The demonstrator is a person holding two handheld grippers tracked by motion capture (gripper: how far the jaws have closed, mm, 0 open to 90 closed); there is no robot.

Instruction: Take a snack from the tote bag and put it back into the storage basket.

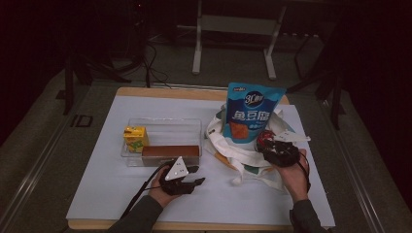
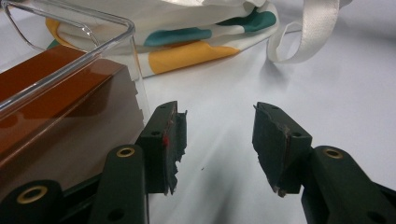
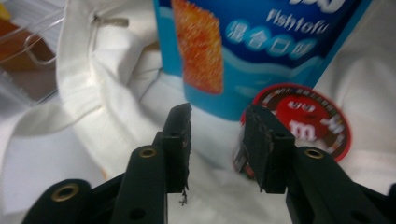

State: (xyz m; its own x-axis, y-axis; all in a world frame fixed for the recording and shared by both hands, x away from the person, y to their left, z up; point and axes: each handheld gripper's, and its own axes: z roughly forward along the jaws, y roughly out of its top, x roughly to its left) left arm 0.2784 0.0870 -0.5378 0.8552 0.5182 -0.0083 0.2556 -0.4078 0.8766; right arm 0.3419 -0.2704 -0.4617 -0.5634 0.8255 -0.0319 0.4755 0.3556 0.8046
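Observation:
A blue fish-tofu pouch stands upright in a white tote bag with teal and yellow patches. A red round candy pack lies in the bag at the pouch's right foot. My right gripper hovers just in front of them. In the right gripper view its jaws stand open with nothing between them, the pouch and the red pack just beyond. My left gripper rests on the white mat in front of the clear bin, open and empty.
A clear plastic bin holds a yellow juice box and a long brown box, which sits close to my left jaw. The bag's strap loops on the mat. Table legs stand behind the table.

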